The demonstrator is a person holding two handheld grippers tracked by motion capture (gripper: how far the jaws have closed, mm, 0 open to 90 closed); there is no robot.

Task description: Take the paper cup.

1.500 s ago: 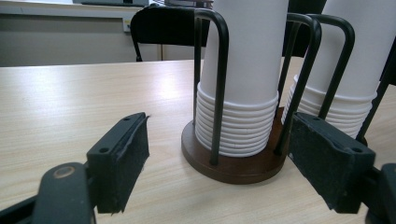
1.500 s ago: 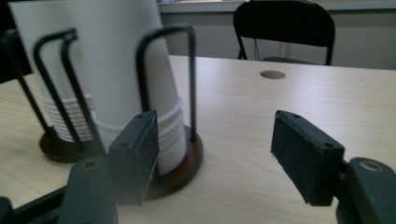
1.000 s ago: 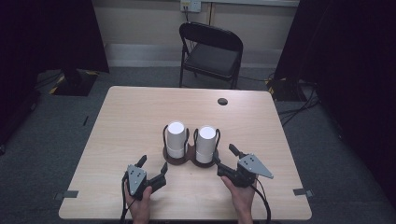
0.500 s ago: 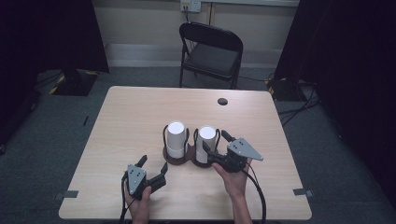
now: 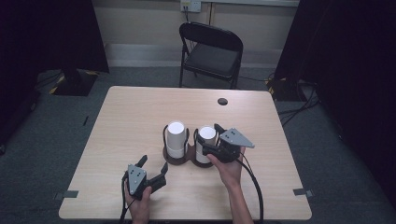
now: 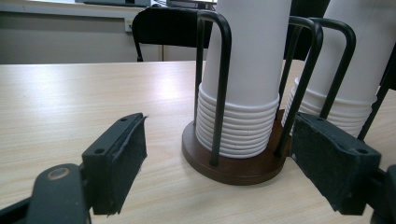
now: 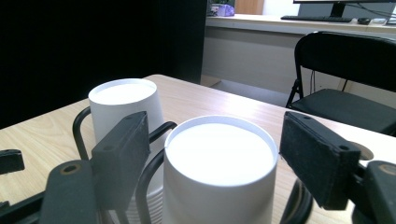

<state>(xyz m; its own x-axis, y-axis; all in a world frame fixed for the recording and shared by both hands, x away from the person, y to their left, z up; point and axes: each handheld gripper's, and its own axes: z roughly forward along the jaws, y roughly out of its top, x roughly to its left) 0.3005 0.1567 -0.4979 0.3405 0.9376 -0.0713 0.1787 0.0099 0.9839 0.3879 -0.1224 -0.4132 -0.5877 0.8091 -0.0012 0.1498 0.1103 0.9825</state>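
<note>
Right gripper view shows the right gripper (image 7: 219,163) half-open, jaws just closing astride the right cup stack (image 7: 219,172) in its holder (image 7: 149,186), gripping nothing yet, so an off-centre squeeze could crush the top cup or lift several.

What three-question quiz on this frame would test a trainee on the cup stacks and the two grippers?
1. True or false: the right gripper has its jaws on either side of the top of the right cup stack.
2. How many cup stacks stand in the wooden holder?
3. Which is nearer the left gripper: A) the folding chair, B) the left cup stack?

Key: 1 true; 2 two; 3 B.
</note>
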